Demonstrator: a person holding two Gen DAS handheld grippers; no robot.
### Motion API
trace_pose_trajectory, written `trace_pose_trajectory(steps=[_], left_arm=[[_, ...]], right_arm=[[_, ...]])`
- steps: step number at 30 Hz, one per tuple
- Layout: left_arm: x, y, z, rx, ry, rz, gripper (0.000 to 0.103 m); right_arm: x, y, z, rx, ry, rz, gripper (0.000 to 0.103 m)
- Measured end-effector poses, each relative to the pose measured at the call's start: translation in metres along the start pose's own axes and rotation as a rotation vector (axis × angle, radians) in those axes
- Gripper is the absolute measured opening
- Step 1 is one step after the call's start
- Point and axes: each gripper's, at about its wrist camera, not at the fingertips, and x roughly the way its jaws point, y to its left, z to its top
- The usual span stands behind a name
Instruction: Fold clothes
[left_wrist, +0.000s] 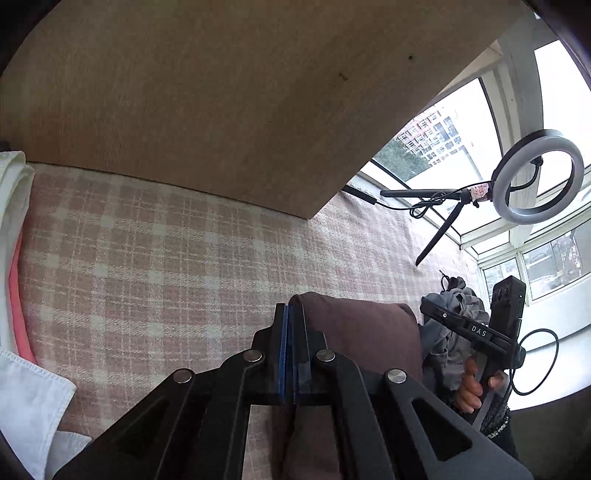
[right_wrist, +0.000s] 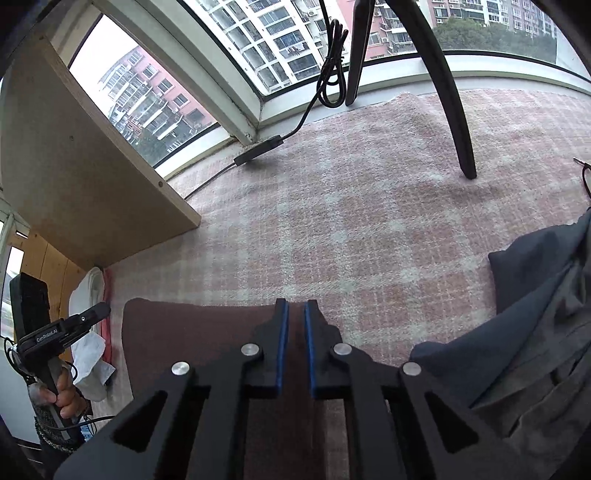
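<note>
Brown garment (right_wrist: 192, 332) spread flat on plaid blanket (right_wrist: 332, 229), long edge running left to right across lower frame. Left tongs (left_wrist: 290, 310) clamped shut on its left end; right tongs (right_wrist: 295, 306) narrowed onto its right edge, grip uncertain.

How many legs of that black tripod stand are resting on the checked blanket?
2 show clearly: one leg planted mid-blanket, another near the window sill. A third may be hidden out of frame.

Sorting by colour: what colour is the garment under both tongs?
Brown, plain, no pattern. Clearest in the right wrist view.
</note>
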Motion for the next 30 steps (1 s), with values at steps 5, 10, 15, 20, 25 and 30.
trace_pose_trajectory(steps=[5,10,15,20,25,30], left_arm=[[-0.009,-0.032,-0.034,0.131,0.027,-0.003,0.023],[0.004,-0.026,-0.049,0.252,0.0,0.1,0.023],[0.034,-0.017,-0.042,0.493,0.016,0.253,0.023],[0.059,-0.022,-0.035,0.562,0.052,0.21,0.023],[0.073,-0.005,-0.01,0.42,0.033,0.22,0.035],[0.047,0.01,-0.005,0.338,-0.039,0.288,0.029]], right_arm=[[-0.028,0.031,-0.032,-0.109,0.014,0.114,0.011],[-0.031,0.079,-0.062,-0.249,0.056,0.194,0.011],[-0.01,0.132,-0.089,-0.356,0.128,0.211,0.02],[0.025,0.137,-0.101,-0.368,0.193,0.157,0.02],[0.054,0.12,-0.111,-0.329,0.287,0.15,0.021],[0.044,0.119,-0.124,-0.351,0.283,0.181,0.021]])
